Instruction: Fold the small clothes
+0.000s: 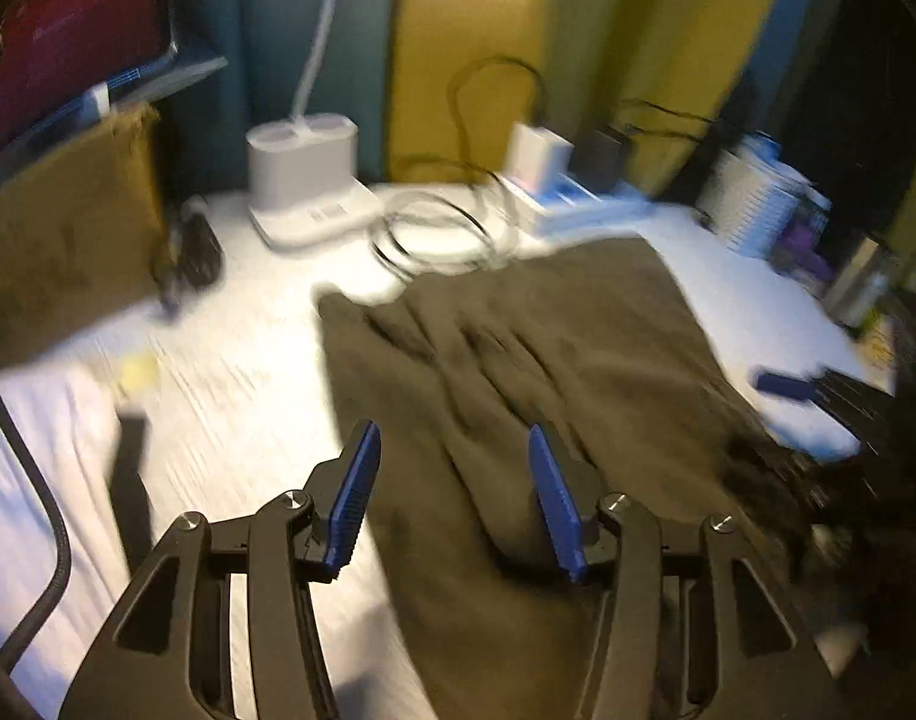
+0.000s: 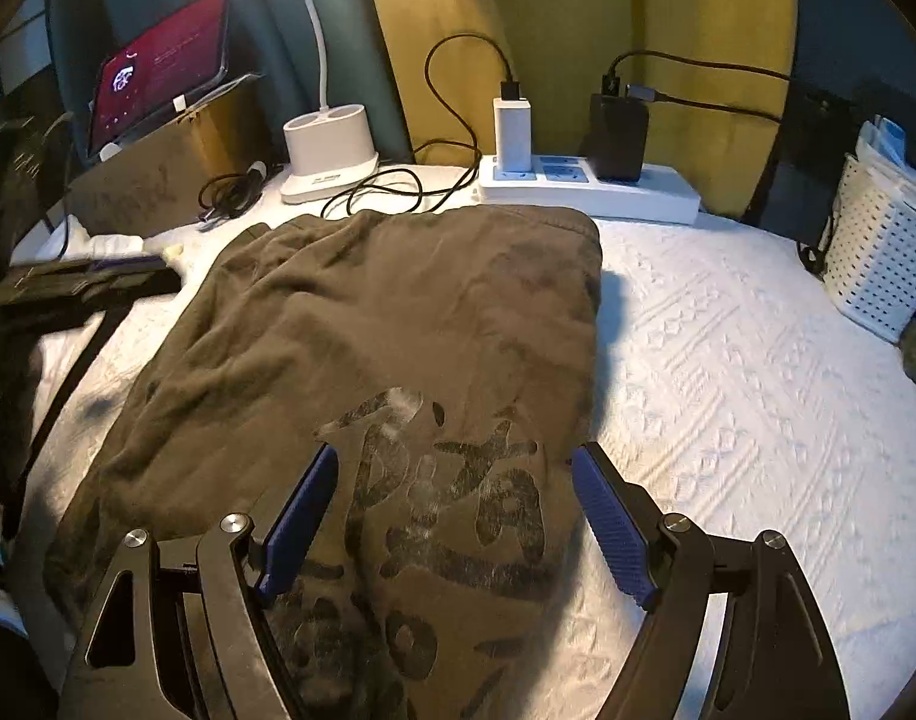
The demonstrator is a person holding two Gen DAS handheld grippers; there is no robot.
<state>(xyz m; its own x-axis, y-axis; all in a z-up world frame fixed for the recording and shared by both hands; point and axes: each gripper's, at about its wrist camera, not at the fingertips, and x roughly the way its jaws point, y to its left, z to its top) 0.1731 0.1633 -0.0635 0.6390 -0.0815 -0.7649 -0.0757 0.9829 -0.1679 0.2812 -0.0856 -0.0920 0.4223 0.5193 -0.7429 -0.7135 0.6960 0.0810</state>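
An olive-brown garment (image 2: pixel 386 324) with a black print lies spread and wrinkled on the white quilted bedcover (image 2: pixel 728 360). It also shows in the blurred left wrist view (image 1: pixel 548 360). My right gripper (image 2: pixel 455 480) is open, its blue pads (image 2: pixel 608 522) straddling the printed near end of the garment, holding nothing. My left gripper (image 1: pixel 452 468) is open above the garment's left near edge, empty. It appears in the right wrist view as a dark shape at the left (image 2: pixel 86 282). The right gripper's blue pad shows at the right of the left view (image 1: pixel 782 384).
At the back stand a white lamp base (image 2: pixel 329 159), a power strip (image 2: pixel 590 183) with chargers and loose cables (image 2: pixel 392 192), a tablet (image 2: pixel 158 72) on a brown box, and a white perforated basket (image 2: pixel 878 252) at the right. A black cable (image 1: pixel 32 480) hangs at the left.
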